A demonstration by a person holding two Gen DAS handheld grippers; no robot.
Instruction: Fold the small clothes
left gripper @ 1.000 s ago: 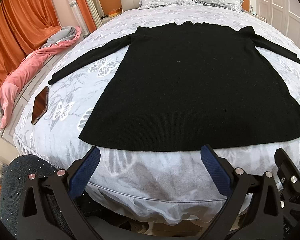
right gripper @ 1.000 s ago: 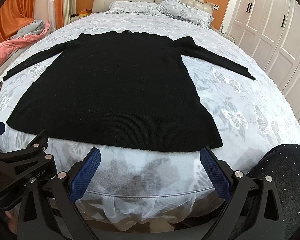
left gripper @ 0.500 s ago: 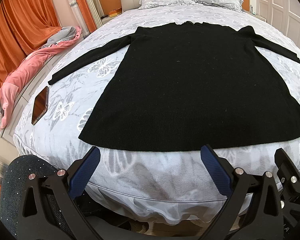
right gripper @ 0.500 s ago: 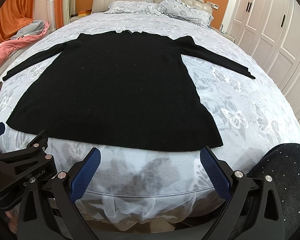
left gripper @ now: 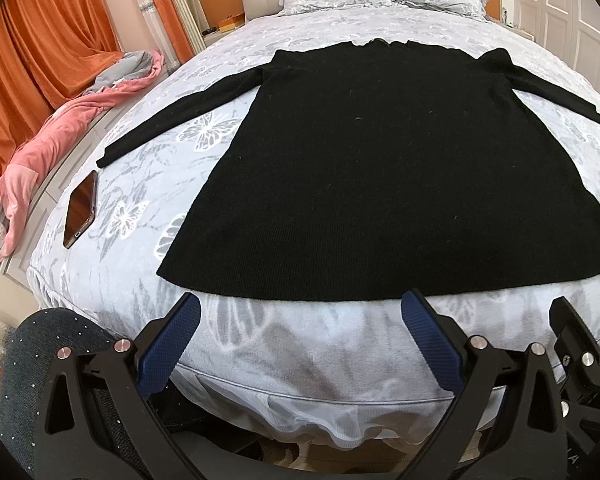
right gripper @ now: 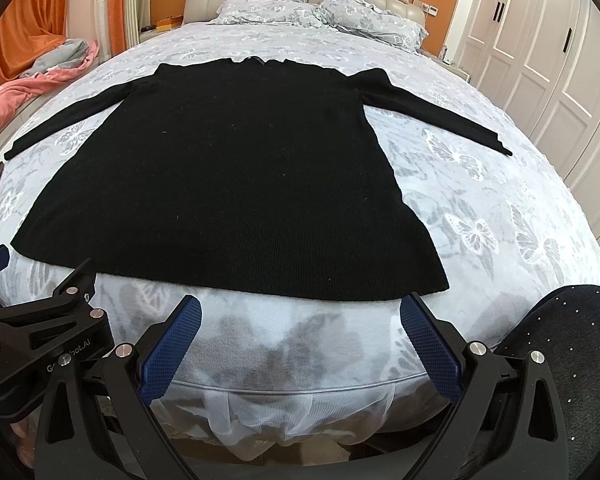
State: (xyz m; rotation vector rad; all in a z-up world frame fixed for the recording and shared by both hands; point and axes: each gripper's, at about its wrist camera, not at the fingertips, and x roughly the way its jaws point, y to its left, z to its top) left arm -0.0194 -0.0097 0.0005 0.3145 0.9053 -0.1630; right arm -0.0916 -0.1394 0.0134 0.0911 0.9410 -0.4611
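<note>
A black long-sleeved knit garment [left gripper: 384, 168] [right gripper: 236, 168] lies spread flat on the bed, hem toward me, both sleeves stretched out to the sides. My left gripper [left gripper: 300, 312] hangs open just short of the hem, near its left half. My right gripper [right gripper: 300, 312] is also open, below the hem's right part. Neither touches the cloth. In the right wrist view the left gripper's body [right gripper: 40, 320] shows at the lower left.
The bed [left gripper: 320, 352] has a grey butterfly-print cover and pillows [right gripper: 324, 12] at the headboard. A phone [left gripper: 80, 210] lies near the bed's left edge. Pink and grey clothes [left gripper: 48, 140] are heaped at the left. White wardrobe doors [right gripper: 548, 60] stand at the right.
</note>
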